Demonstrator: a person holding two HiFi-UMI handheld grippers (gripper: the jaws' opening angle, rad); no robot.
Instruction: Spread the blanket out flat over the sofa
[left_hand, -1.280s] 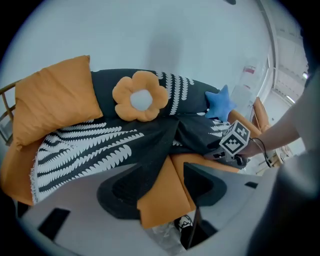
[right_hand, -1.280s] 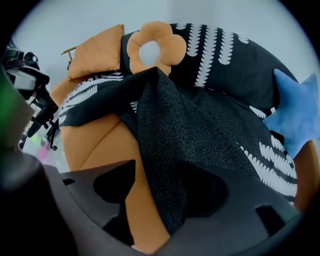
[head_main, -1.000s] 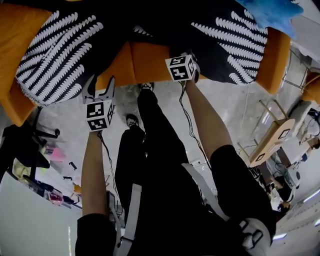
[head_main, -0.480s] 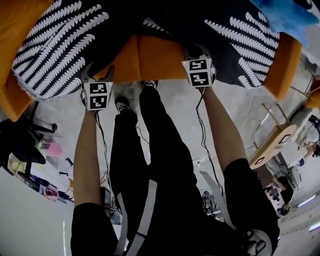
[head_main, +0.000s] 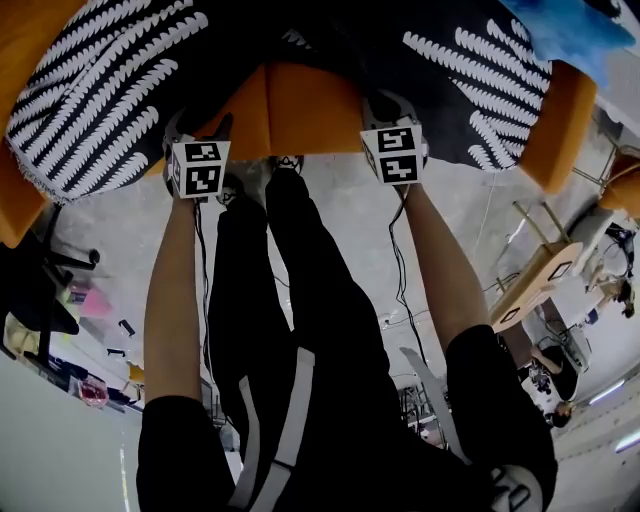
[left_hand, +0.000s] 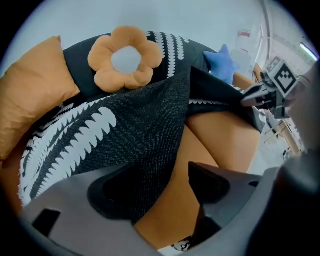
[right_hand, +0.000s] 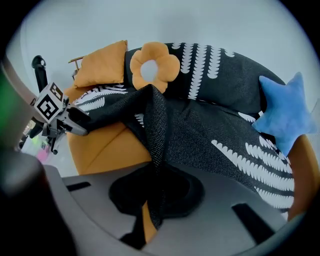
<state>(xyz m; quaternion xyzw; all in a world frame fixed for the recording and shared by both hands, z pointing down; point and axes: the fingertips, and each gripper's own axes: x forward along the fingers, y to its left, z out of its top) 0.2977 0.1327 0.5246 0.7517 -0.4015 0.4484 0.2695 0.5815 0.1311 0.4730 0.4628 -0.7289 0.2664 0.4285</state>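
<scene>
A black blanket (head_main: 110, 90) with white fern prints lies over the orange sofa (head_main: 300, 110), leaving a bare orange wedge at the seat's front. My left gripper (head_main: 193, 135) is at the sofa's front edge on the left. Its jaws (left_hand: 157, 177) are opening and stand wide apart, with the blanket's edge (left_hand: 125, 135) loose between them and the orange seat (left_hand: 225, 135) beyond. My right gripper (head_main: 388, 115) is at the front edge further right. In the right gripper view it (right_hand: 155, 192) is shut on a bunched fold of the blanket (right_hand: 200, 130).
An orange flower cushion (right_hand: 153, 67), an orange pillow (right_hand: 102, 65) and a blue star cushion (right_hand: 285, 115) rest on the sofa's back. The person's dark-clad legs (head_main: 300, 300) stand before the sofa. A wooden frame (head_main: 545, 280) is at the right and dark clutter (head_main: 40, 280) at the left.
The left gripper has risen to the sofa's front edge beside the blanket's hanging left part. The right gripper has shifted slightly right, still holding its fold.
</scene>
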